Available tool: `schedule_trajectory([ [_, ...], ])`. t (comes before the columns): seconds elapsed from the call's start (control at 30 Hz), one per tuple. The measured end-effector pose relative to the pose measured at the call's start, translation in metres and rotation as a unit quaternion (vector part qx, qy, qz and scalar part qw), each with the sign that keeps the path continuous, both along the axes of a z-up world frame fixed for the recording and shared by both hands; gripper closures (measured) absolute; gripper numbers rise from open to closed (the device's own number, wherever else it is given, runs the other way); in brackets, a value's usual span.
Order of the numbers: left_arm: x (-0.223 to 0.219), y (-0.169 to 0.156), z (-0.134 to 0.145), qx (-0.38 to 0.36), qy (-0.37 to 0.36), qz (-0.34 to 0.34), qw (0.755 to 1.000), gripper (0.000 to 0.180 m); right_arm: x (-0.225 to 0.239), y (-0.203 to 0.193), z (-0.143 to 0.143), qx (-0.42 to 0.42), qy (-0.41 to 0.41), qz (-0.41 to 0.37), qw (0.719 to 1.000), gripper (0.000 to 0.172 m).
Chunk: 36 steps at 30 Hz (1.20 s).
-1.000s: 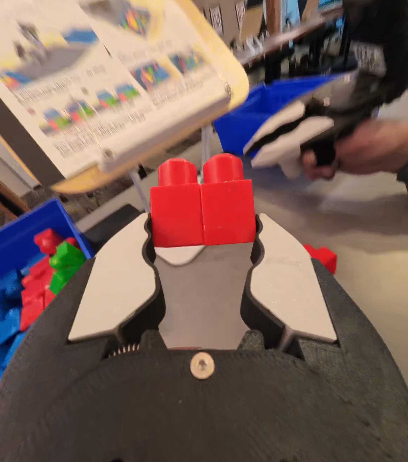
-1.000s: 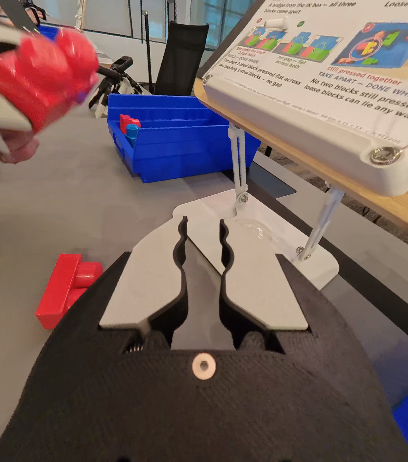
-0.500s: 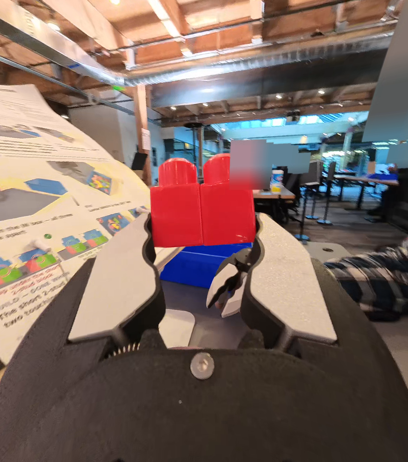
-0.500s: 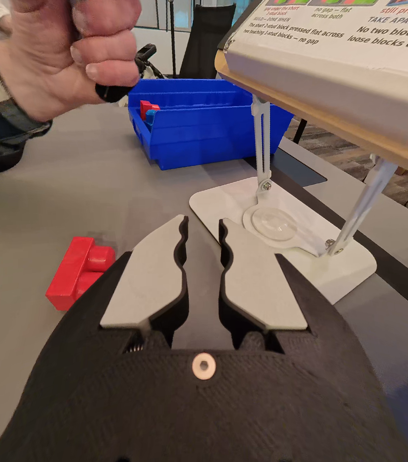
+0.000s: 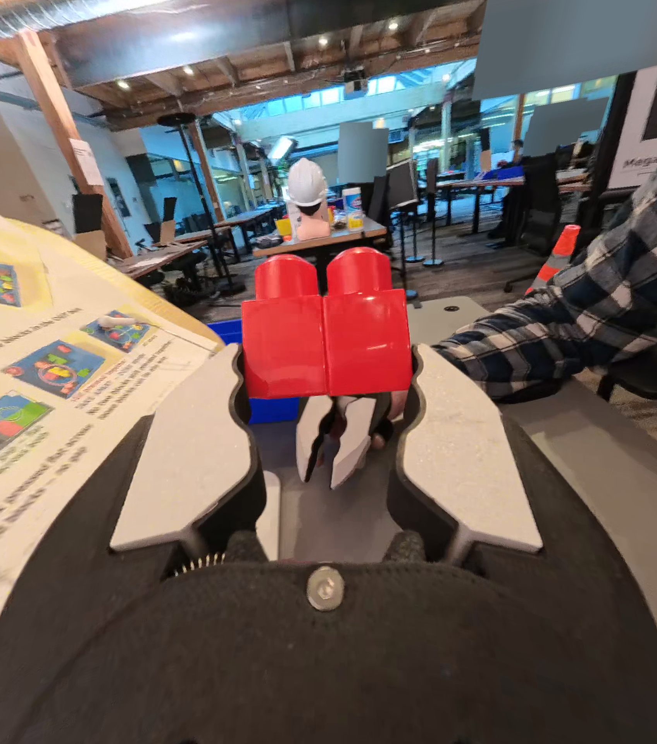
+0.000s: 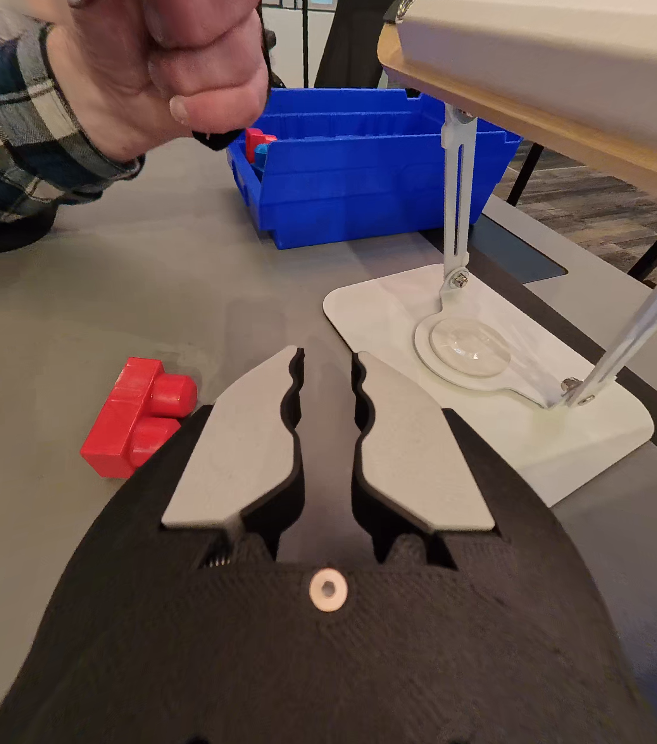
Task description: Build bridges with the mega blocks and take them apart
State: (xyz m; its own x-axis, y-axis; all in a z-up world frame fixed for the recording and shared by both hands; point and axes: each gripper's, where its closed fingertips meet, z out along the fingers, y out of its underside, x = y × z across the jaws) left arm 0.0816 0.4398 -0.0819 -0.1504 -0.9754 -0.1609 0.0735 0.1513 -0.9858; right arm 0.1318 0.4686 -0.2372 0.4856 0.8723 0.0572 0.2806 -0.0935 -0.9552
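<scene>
My left gripper [image 5: 326, 356] is shut on two red one-stud blocks [image 5: 324, 342] held side by side, studs up, with a pad pressed against each outer side. It is raised above the table and looks out level across the room. My right gripper [image 6: 327, 358] is open with a narrow gap and nothing between its fingers, low over the grey table [image 6: 157, 290]. It also shows in the left wrist view [image 5: 332, 443], below the held blocks. A red two-stud block [image 6: 137, 418] lies on its side on the table, just left of my right gripper.
A blue bin [image 6: 359, 193] with a red and a blue block in it stands at the back. The white base [image 6: 500, 402] of the instruction board's stand lies to the right, with the board [image 5: 36, 382] overhead. The hand [image 6: 149, 68] holding the left gripper is at upper left.
My left gripper has tilted up from the table to look across the room, still holding both red blocks. My right gripper has moved lower over the table; its gap is unchanged.
</scene>
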Motion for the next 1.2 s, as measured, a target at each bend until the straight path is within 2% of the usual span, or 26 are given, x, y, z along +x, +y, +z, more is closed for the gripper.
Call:
schedule_trajectory([
  [0.1,0.006,0.002,-0.015,0.03,0.039,0.013,0.999,0.106,-0.002,-0.001,0.002,-0.004,0.007,0.006,1.0,0.148],
  [0.3,-0.007,0.014,-0.007,0.006,0.008,0.024,1.0,0.106,0.001,0.0,0.008,-0.012,0.004,0.001,1.0,0.145],
  [0.4,-0.012,0.02,-0.001,0.004,-0.004,0.036,0.999,0.105,0.003,0.0,0.03,-0.037,0.039,-0.005,0.999,0.145],
  [0.47,-0.014,0.022,0.0,0.014,-0.003,0.046,0.999,0.104,0.002,-0.001,0.037,-0.062,0.026,-0.001,0.998,0.144],
  [0.57,-0.018,0.022,0.006,0.014,-0.011,0.048,0.999,0.105,0.002,-0.005,0.029,-0.094,-0.027,0.01,0.995,0.14],
  [0.8,-0.026,0.022,0.015,0.022,-0.016,0.053,0.998,0.105,-0.001,-0.033,0.026,-0.181,-0.051,0.038,0.981,0.132],
  [1.07,-0.036,0.025,0.026,0.028,-0.028,0.064,0.997,0.106,-0.032,-0.084,-0.011,-0.228,-0.141,0.073,0.961,0.118],
  [1.2,-0.041,0.026,0.031,0.03,-0.032,0.067,0.997,0.106,-0.037,-0.087,-0.028,-0.247,-0.164,0.055,0.953,0.12],
])
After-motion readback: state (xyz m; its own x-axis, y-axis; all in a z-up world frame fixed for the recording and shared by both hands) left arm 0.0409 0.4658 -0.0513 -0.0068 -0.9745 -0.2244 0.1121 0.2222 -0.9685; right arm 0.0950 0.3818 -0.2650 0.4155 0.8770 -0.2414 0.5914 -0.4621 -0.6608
